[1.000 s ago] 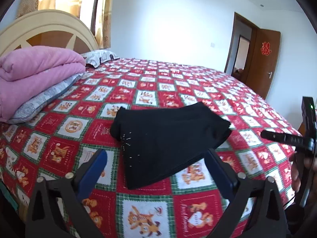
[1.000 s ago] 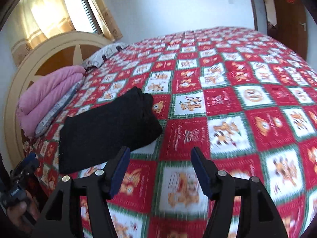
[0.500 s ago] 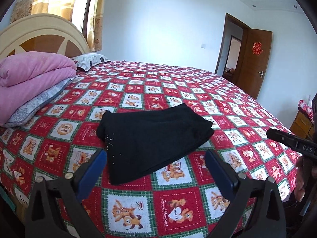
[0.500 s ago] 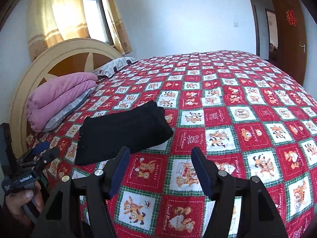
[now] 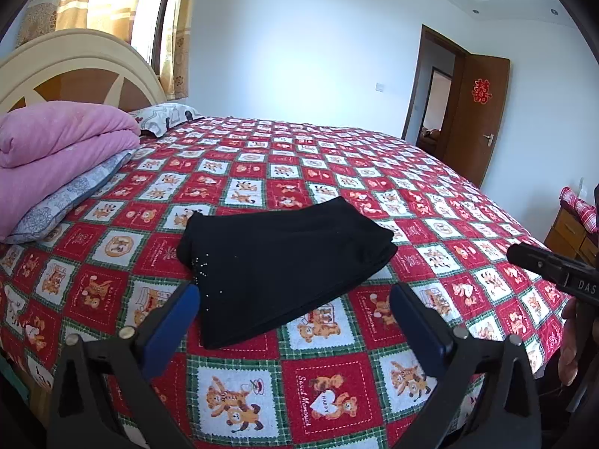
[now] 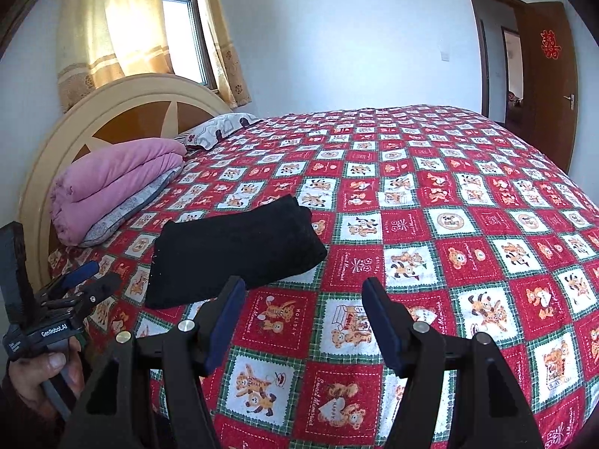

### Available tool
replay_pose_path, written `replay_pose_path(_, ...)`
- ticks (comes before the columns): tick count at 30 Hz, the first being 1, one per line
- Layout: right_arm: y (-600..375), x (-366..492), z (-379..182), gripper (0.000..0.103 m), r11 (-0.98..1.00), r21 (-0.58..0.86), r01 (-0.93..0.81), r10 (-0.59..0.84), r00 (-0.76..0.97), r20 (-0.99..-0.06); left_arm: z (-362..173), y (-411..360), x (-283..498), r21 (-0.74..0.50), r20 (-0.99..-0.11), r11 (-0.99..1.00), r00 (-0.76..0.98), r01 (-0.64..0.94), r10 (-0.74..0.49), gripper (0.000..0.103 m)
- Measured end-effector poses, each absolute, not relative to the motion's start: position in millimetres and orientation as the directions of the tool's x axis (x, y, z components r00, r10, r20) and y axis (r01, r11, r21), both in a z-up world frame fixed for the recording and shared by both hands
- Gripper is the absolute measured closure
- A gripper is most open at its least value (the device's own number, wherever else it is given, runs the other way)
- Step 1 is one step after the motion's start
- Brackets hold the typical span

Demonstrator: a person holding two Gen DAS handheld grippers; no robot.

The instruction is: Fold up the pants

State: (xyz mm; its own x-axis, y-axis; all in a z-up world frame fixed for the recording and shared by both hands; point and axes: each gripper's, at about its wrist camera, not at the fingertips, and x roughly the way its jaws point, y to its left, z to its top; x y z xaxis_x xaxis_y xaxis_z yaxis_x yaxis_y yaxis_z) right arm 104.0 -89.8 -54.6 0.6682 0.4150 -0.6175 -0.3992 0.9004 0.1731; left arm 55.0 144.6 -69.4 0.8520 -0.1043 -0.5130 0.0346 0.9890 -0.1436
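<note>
Black pants lie folded into a compact rectangle on the red patterned bedspread, also visible as black pants in the right wrist view. My left gripper hangs open above the near edge of the bed, just short of the pants, with nothing between its blue pads. My right gripper is open too, held off the bed to the right of the pants and empty. Each view catches the other gripper at its edge, held in a hand.
A folded pink quilt on a grey pillow rests by the headboard at the left. A patterned pillow lies farther back. A brown door stands open at the far right, with a wooden cabinet beside the bed.
Both grippers have drawn back and risen from the bed, the right one more, so the pants look smaller and farther off. The pants lie unmoved. Both jaws stay as wide as before.
</note>
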Motion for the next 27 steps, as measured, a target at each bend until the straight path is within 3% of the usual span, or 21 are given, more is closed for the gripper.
replay_pose_path(15, -88.4, 98.9, -51.9, 0.037, 0.900, 0.168, -0.401, 0.415, 0.678, -0.607, -73.2, 143.5, 61.3, -0.114, -0.556, 0.993, 0.828, 0.019, -0.080, 0.000)
replay_pose_path(27, -88.2, 99.0, -52.6, 0.036, 0.902, 0.162, -0.401, 0.412, 0.682, -0.605, -67.4, 146.7, 57.9, -0.126, -0.511, 0.992, 0.858, -0.011, -0.055, 0.000)
